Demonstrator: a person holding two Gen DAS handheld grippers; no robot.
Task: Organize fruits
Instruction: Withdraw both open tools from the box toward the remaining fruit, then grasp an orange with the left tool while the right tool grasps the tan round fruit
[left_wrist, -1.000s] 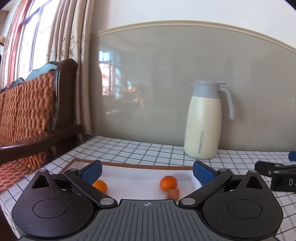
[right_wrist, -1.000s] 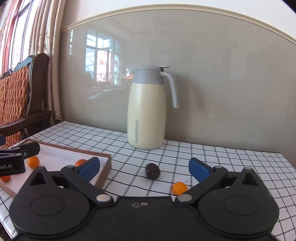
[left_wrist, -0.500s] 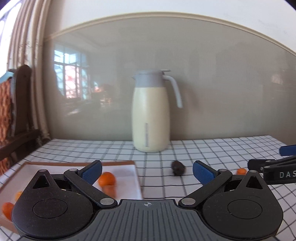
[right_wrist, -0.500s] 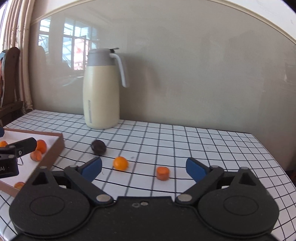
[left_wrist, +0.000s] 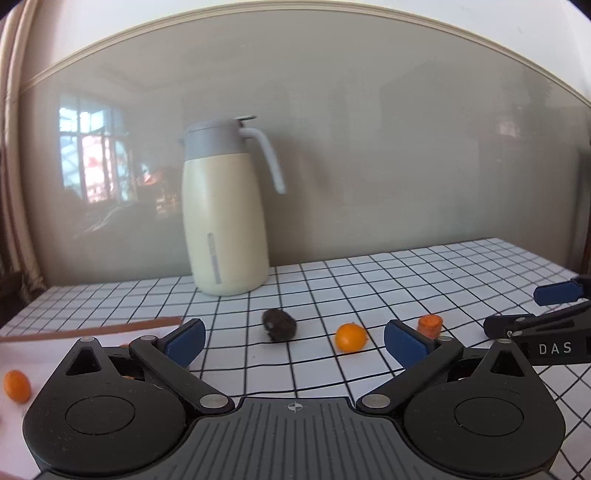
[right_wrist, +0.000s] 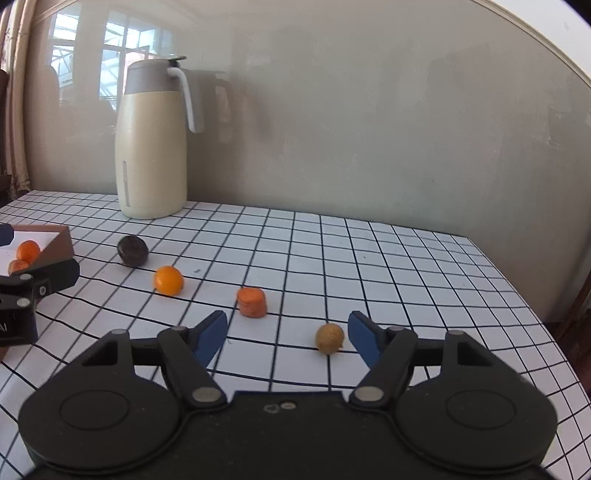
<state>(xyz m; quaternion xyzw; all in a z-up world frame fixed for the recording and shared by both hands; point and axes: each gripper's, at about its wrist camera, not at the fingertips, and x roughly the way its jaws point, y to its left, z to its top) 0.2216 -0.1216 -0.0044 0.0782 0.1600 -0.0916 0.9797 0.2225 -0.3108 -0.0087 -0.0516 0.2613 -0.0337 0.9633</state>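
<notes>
Right gripper (right_wrist: 286, 338) is closing with nothing pinched yet, and the yellowish fruit (right_wrist: 329, 338) sits low-center, just inside its right finger (right_wrist: 364, 336).

Right gripper (right_wrist: 287, 334) jaws closing over the grid tablecloth (right_wrist: 406, 266), blue pads apart, small yellow-brown fruit (right_wrist: 329, 338) between them near the right pad, not touching either. Beyond the left pad: carrot slice (right_wrist: 251, 302), orange fruit (right_wrist: 168, 280) and dark fruit (right_wrist: 132, 251) in a diagonal line toward the tray (right_wrist: 59, 243), which holds two more orange pieces (right_wrist: 28, 251) at the left edge. Cream thermos jug (right_wrist: 151, 147) upright by the wall; left gripper (right_wrist: 37, 286) pokes in at far left, state unclear.
</notes>
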